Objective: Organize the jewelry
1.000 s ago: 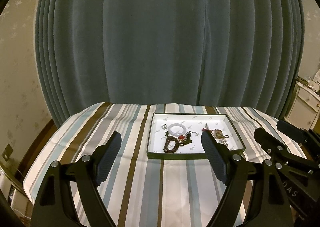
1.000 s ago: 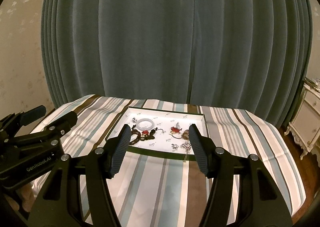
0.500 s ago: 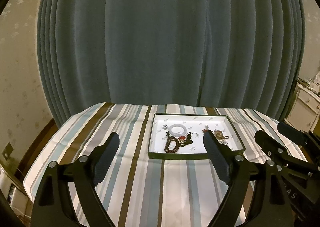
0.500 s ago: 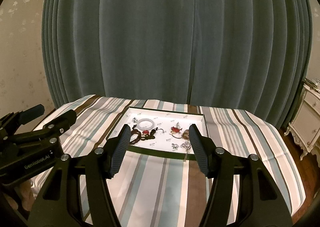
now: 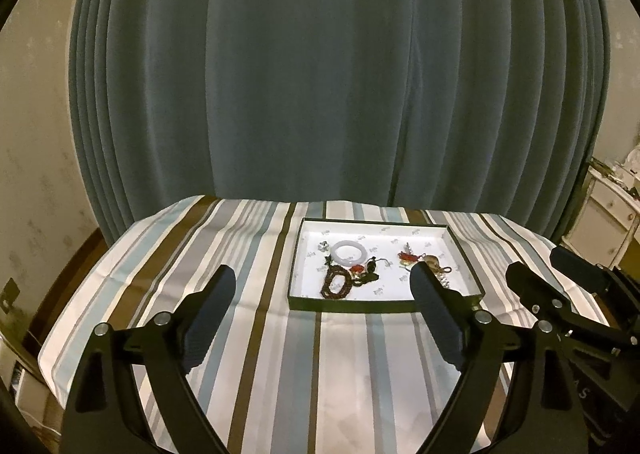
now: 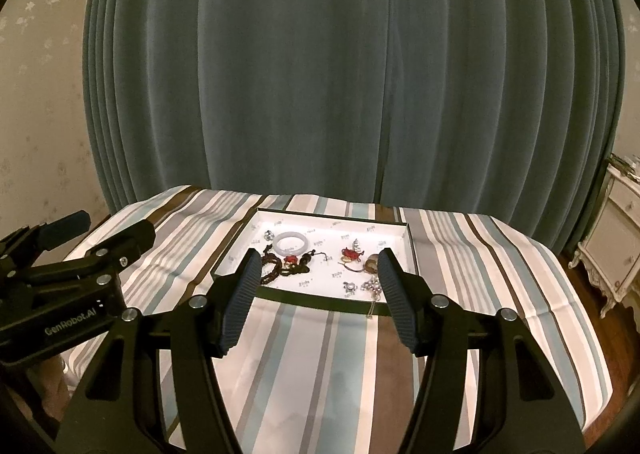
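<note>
A shallow dark-rimmed tray (image 5: 384, 307) (image 6: 320, 300) with a white floor sits on the striped tablecloth. It holds a pale bangle (image 5: 351, 251) (image 6: 291, 243), a dark bead bracelet (image 5: 336, 284) (image 6: 272, 269), a red ornament (image 5: 407, 256) (image 6: 349, 253) and small silver pieces (image 6: 372, 286). A thin silver piece hangs over the tray's near rim (image 6: 372, 310). My left gripper (image 5: 325, 282) is open and empty, held above the cloth short of the tray. My right gripper (image 6: 319, 266) is open and empty, also short of the tray. Each gripper shows in the other's view (image 5: 540, 278) (image 6: 108, 238).
The table (image 5: 200, 254) is covered with a striped cloth and backed by a grey-green curtain (image 5: 320, 74). A white ornate cabinet (image 6: 616, 238) stands at the right. Wallpapered wall (image 5: 36, 142) lies to the left.
Both grippers have drawn back and risen slightly; the tray looks a little smaller and farther. Nothing in the tray has moved.
</note>
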{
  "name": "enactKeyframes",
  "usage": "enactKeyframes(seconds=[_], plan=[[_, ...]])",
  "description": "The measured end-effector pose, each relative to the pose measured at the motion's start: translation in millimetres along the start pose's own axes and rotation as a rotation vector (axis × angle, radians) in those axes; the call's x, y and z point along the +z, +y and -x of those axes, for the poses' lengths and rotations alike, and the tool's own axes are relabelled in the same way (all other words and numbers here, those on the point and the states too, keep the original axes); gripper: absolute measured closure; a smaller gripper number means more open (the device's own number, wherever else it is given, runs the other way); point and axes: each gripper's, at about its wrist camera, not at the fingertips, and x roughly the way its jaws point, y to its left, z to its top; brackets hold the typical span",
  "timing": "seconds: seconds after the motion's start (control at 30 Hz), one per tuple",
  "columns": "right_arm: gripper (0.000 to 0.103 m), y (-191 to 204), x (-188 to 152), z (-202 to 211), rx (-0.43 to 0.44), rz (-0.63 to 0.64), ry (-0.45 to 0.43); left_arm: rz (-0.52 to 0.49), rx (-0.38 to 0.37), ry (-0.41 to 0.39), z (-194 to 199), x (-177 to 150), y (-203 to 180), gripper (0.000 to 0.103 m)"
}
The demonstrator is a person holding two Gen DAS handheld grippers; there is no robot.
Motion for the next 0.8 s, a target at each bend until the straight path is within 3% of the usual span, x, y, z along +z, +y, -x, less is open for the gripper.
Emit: enactKeyframes(seconds=[0.6, 0.8], plan=[[0.035, -20, -27, -4, -0.017, -0.026, 0.045, -0.023, 0.052, 0.061, -8, -18, 2, 0.015], [0.024, -38, -47, -27, -0.041, -0.072, 0.107, -0.019, 0.056, 0.122, -22, -34, 5, 0.015]])
